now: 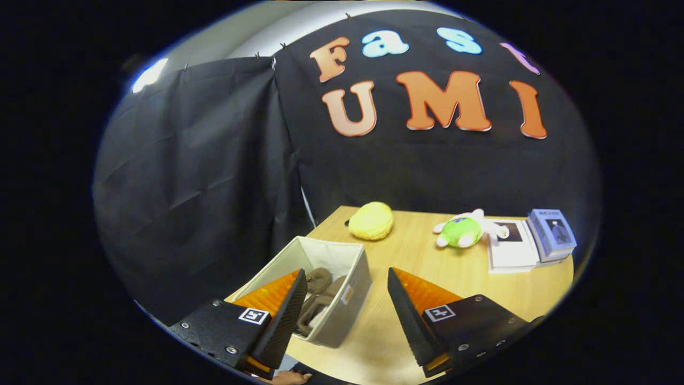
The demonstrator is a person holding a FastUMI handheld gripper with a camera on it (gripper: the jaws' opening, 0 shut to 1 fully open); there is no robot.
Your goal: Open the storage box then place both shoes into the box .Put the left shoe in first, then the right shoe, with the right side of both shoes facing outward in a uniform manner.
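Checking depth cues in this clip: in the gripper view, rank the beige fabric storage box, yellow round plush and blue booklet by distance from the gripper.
Gripper is open.
1. Beige fabric storage box, between the fingers, nearer the left one.
2. Yellow round plush, beyond the box.
3. Blue booklet, far right.

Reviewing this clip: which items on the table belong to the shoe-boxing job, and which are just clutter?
Job items:
- storage box, open, partly between the fingers
- brown shoes lying inside it; I cannot tell whether one or both
- gripper, fingers apart, holding nothing

Clutter, beyond the fingers:
- yellow plush
- green plush toy
- white paper
- blue box resting on it
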